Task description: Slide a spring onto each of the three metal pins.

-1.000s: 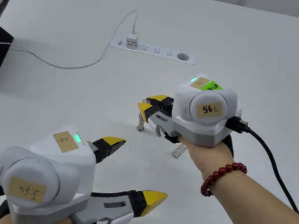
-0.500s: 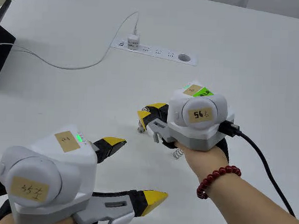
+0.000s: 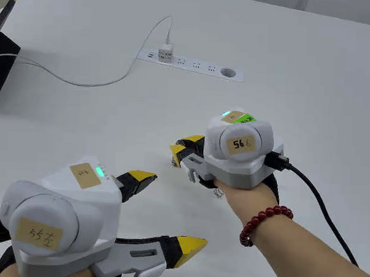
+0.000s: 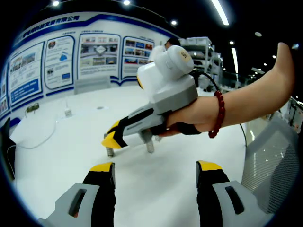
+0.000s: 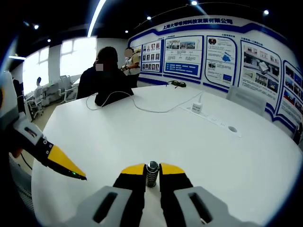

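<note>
The right gripper [image 5: 151, 170] has its jaws drawn narrow on a spring [image 5: 151, 176], which stands upright between the yellow tips, its long axis vertical and its dark round top just above them; from the right gripper view I cannot tell whether it already sits over a pin or only hangs above one. The left gripper view settles more: there the right jaws slant down to a pin [image 4: 110, 151] standing upright on the worktop [image 4: 57, 156], the tips directly over its top and touching it or nearly so; the move in hand is, I judge, a straight push down along the pin's axis, and the spring must run in line with that axis or it will snag on the top. A second pin [image 4: 150, 147] stands just beside the first, under the right gripper's body; its shaft looks ribbed, perhaps from a spring already on it, but it is too small to be sure. The left gripper [image 4: 155, 167] hangs well apart toward the near edge, jaws wide and holding nothing; the right is plainly the nearer to the pins. The head view adds what the gripper views lack: a loose spring [image 3: 219, 191] lying on the worktop just under the right wrist, and a power strip [image 3: 194, 64] toward the far edge. With one spring loose and one in the jaws, the task looks about midway at best.
</note>
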Motion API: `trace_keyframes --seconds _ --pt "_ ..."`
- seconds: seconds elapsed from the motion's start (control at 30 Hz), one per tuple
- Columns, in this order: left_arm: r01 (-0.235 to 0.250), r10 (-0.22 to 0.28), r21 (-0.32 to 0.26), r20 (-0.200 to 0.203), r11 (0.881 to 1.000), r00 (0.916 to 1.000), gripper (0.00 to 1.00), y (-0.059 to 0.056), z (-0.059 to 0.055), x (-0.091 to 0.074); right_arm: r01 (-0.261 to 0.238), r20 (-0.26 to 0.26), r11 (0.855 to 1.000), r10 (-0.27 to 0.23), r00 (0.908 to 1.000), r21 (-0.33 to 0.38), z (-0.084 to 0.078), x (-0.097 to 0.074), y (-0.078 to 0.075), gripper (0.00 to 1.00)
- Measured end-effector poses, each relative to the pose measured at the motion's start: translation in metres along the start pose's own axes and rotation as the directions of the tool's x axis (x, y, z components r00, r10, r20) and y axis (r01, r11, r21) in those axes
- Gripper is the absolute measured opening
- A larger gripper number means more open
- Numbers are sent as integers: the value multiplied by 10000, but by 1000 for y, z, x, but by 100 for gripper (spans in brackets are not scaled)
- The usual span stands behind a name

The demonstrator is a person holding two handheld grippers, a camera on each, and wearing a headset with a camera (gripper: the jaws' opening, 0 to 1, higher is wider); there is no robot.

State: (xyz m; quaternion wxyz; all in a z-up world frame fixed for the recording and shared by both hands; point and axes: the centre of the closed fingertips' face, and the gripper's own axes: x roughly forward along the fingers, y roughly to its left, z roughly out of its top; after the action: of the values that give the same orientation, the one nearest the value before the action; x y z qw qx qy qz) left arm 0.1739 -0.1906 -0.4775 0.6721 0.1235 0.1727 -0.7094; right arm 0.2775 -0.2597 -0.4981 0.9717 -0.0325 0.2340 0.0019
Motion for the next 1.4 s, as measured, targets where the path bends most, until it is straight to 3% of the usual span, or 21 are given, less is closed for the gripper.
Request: trace_keyframes --seconds 0.27,0.63,1.17,1.4 --pt "-15 15 25 -33 10000 10000 70 0 0 0 23 -139 9998 -20 9999 188 -1 -1 0 13" --pt "-69 69 155 29 9999 10000 70 1 3 -1 -129 -42 9999 129 9999 -53 8 -12 4 24" --pt "-150 148 310 42 9994 9999 69 -1 7 0 -247 -17 9995 248 9997 171 18 -48 1 36" --pt "-200 202 525 -34 9984 9998 68 -1 8 1 -210 -132 9986 217 9997 491 13 -62 -2 41"
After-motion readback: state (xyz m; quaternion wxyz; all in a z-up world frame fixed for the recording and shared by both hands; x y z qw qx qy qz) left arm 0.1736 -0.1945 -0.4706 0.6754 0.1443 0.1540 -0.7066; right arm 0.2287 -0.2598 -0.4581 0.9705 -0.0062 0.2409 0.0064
